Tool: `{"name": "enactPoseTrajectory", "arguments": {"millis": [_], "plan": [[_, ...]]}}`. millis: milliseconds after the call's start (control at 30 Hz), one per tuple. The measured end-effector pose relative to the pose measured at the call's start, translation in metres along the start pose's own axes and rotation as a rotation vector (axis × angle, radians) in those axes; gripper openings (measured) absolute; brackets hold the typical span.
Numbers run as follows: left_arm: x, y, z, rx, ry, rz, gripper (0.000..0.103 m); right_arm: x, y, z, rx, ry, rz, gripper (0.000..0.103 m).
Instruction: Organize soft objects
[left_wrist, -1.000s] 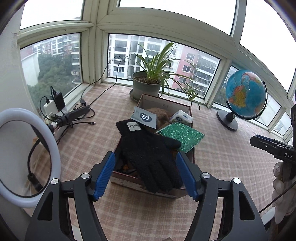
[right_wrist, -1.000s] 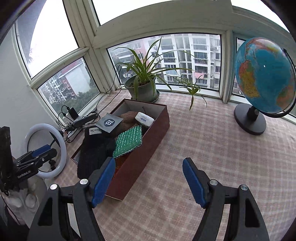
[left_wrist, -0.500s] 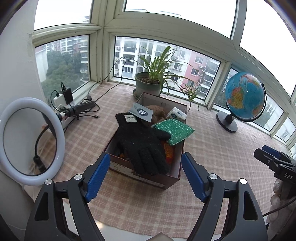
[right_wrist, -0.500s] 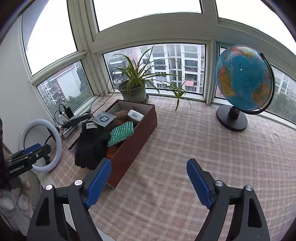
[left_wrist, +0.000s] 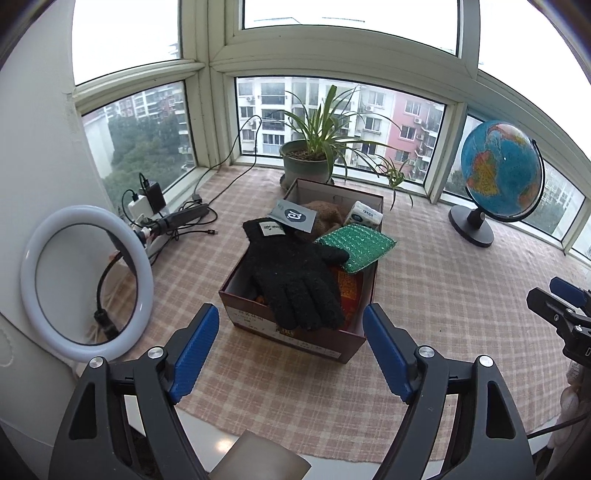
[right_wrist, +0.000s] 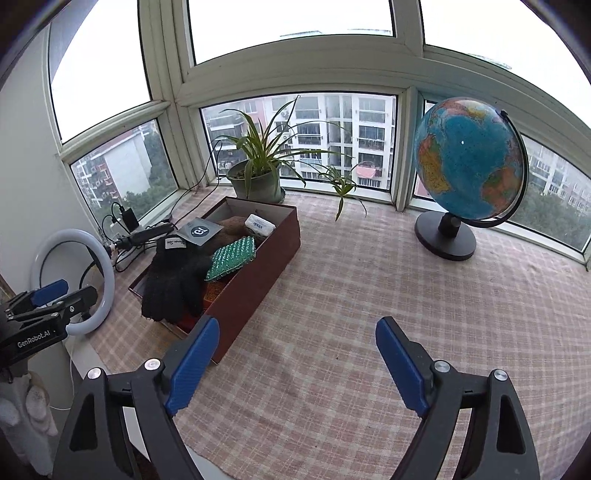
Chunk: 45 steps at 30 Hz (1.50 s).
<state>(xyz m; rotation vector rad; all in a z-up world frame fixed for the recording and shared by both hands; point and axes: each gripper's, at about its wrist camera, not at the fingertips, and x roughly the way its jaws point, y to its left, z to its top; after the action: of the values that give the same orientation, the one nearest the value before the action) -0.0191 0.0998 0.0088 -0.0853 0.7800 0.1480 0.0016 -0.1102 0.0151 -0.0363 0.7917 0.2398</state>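
Checked cloth (right_wrist: 369, 314) lies bare; glove (left_wrist: 295, 273), sponge (left_wrist: 356, 246) and tissues (left_wrist: 365, 213) sit in my box (left_wrist: 295, 338). Left gripper (left_wrist: 290, 349) and right gripper (right_wrist: 295, 363) gape wide, holding nothing. Looks nearly done.

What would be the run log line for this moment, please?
left gripper: open, empty | right gripper: open, empty | black glove: draped over box front edge

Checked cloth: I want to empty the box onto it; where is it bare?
Bare checked cloth lies between the brown box and the globe, and before the box's near end. Crowded: cables and ring light left of the box; potted plant behind.
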Motion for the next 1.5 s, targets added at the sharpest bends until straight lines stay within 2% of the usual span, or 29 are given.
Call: {"name": "enactPoseTrajectory", "arguments": {"millis": [133,500,1500], "plan": [[-0.001,-0.003,0.000,-0.002,0.006,-0.010,0.081,-0.003,0.002,-0.003,-0.018,-0.016,-0.029,0.084],[-0.001,-0.011,0.003,0.010,0.011,-0.019,0.081,-0.006,0.001,-0.004,-0.024,-0.030,-0.032,0.085],[0.001,-0.010,0.003,-0.006,0.008,-0.025,0.081,-0.001,-0.002,-0.009,-0.013,-0.002,-0.021,0.085]]}}
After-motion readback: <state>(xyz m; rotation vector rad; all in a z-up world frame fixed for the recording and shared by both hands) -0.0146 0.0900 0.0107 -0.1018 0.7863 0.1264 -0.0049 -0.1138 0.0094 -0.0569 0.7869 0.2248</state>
